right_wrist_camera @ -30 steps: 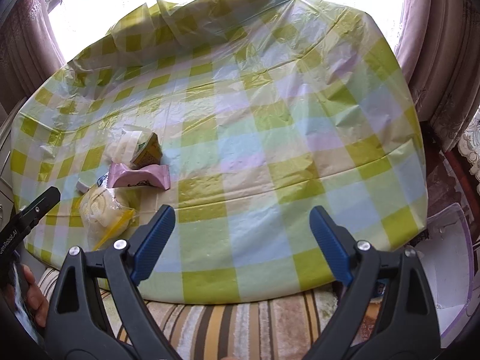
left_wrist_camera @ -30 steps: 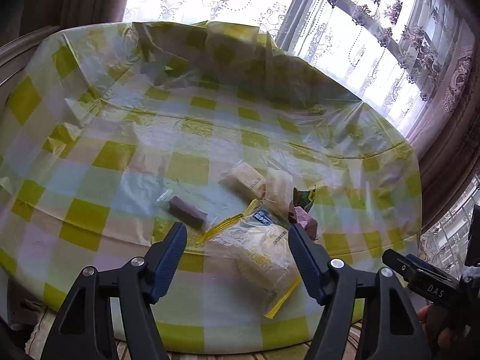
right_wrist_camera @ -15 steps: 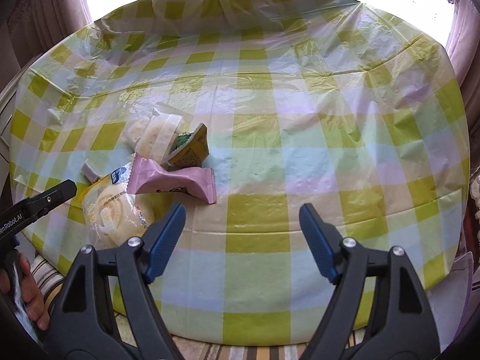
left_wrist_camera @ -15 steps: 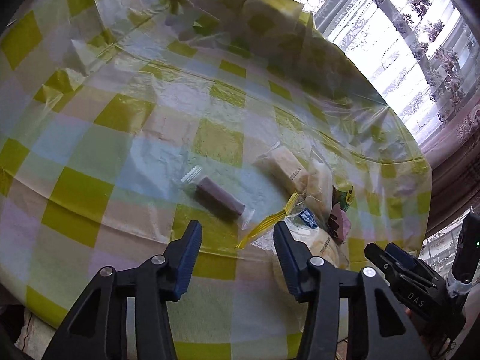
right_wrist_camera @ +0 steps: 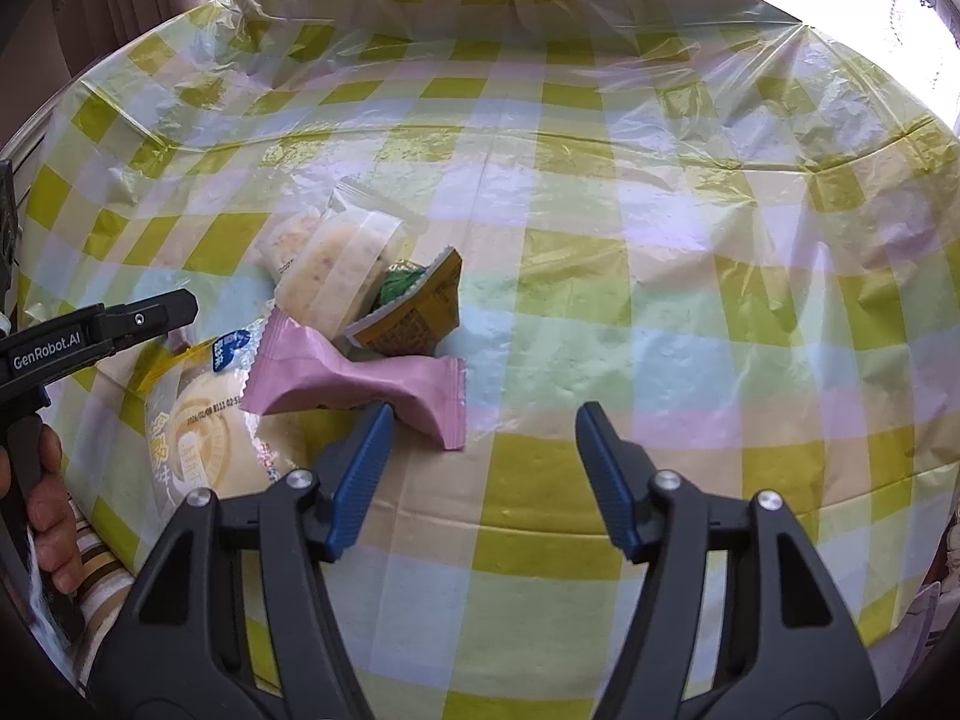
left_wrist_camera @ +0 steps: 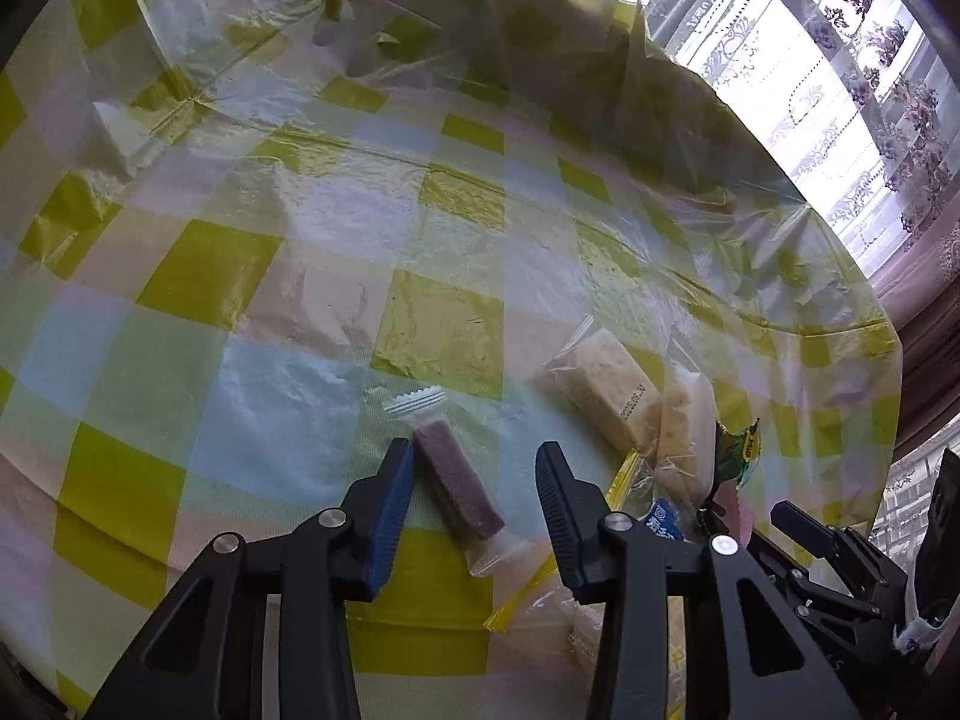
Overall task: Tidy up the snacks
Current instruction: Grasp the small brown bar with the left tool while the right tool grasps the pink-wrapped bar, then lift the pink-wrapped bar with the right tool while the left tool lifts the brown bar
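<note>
A purple bar in a clear wrapper (left_wrist_camera: 457, 483) lies on the checked tablecloth (left_wrist_camera: 300, 276). My left gripper (left_wrist_camera: 474, 468) is open with its fingers on either side of the bar. Right of it lie two pale cakes in clear wrappers (left_wrist_camera: 612, 390), also in the right wrist view (right_wrist_camera: 336, 270). A pink packet (right_wrist_camera: 360, 381), a yellow-green packet (right_wrist_camera: 414, 312) and a large round bun in a bag (right_wrist_camera: 204, 432) lie there too. My right gripper (right_wrist_camera: 483, 420) is open, its left finger by the pink packet's right end.
The round table's near edge (right_wrist_camera: 540, 540) lies just under both grippers. Curtains and a bright window (left_wrist_camera: 840, 60) stand behind the table. Striped fabric (right_wrist_camera: 102, 558) shows below the table edge at left. The other gripper shows at the right edge of the left wrist view (left_wrist_camera: 840, 570).
Both grippers have moved forward and down toward the snacks. The left one now straddles the purple bar and has narrowed. The right one has come close to the pink packet.
</note>
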A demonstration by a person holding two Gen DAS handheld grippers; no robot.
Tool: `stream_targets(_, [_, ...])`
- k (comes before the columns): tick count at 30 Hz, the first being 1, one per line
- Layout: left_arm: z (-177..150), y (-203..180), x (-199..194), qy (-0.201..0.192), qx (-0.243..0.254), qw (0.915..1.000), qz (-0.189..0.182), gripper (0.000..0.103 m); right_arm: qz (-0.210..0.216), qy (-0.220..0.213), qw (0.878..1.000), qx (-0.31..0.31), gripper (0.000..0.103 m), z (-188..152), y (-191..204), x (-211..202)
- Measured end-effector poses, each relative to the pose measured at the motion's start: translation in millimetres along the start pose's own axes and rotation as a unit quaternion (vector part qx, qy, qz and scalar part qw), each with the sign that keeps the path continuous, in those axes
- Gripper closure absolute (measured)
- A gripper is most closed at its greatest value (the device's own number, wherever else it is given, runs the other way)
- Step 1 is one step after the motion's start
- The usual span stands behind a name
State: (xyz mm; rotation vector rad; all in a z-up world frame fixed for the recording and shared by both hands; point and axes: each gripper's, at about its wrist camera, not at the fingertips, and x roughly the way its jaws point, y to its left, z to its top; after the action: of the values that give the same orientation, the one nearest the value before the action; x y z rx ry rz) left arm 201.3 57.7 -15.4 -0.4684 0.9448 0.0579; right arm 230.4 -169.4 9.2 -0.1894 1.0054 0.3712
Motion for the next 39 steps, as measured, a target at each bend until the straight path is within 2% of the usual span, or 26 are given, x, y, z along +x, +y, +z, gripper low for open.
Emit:
stream_targets(3, [7, -10, 8, -0.002, 0.035, 0.9991, 0.025, 0.063, 0.006, 0.002, 1.0, -0.003, 0.037, 2, 0, 4])
stream_targets(4, [9, -13, 11, -0.003, 0.053, 0.9978, 0.04, 0.066, 0.009, 0.002, 1.0, -0.006, 0.037, 3, 0, 5])
stream_targets(6, [11, -18, 15, -0.008, 0.081, 0.9944, 0.068, 0.079, 0.01, 0.003, 1.0, -0.017, 0.037, 4, 3, 7])
stream_targets(7, [12, -17, 15, -0.01, 0.085, 0.9938, 0.071, 0.08, 0.01, 0.003, 1.0, -0.024, 0.037, 4, 4, 8])
stream_targets(15, [10, -8, 10, -0.026, 0.066, 0.9963, 0.049, 0.081, 0.03, 0.003, 0.997, -0.065, 0.037, 9, 18, 16])
stream_targets(21, [8, -3, 3, -0.031, 0.05, 0.9971, 0.048, 0.081, 0.056, 0.0, 0.997, -0.061, 0.039, 20, 21, 22])
stream_targets(23, [7, 0, 2, -0.033, 0.044, 0.9973, 0.049, 0.081, 0.068, 0.003, 0.996, -0.054, 0.043, 23, 22, 26])
stream_targets(24, [7, 1, 1, -0.034, 0.041, 0.9974, 0.049, 0.081, 0.073, 0.008, 0.996, -0.048, 0.05, 23, 23, 29])
stream_targets(29, [3, 5, -3, -0.039, 0.033, 0.9975, 0.049, 0.081, 0.07, 0.007, 0.997, -0.033, 0.061, 24, 21, 29])
stream_targets(33, [0, 8, -7, -0.045, 0.026, 0.9976, 0.047, 0.081, 0.069, 0.007, 0.997, -0.024, 0.075, 20, 17, 26])
stream_targets(39, [-4, 12, -16, -0.054, 0.015, 0.9975, 0.044, 0.081, 0.058, 0.007, 0.998, -0.001, 0.079, 8, 8, 18])
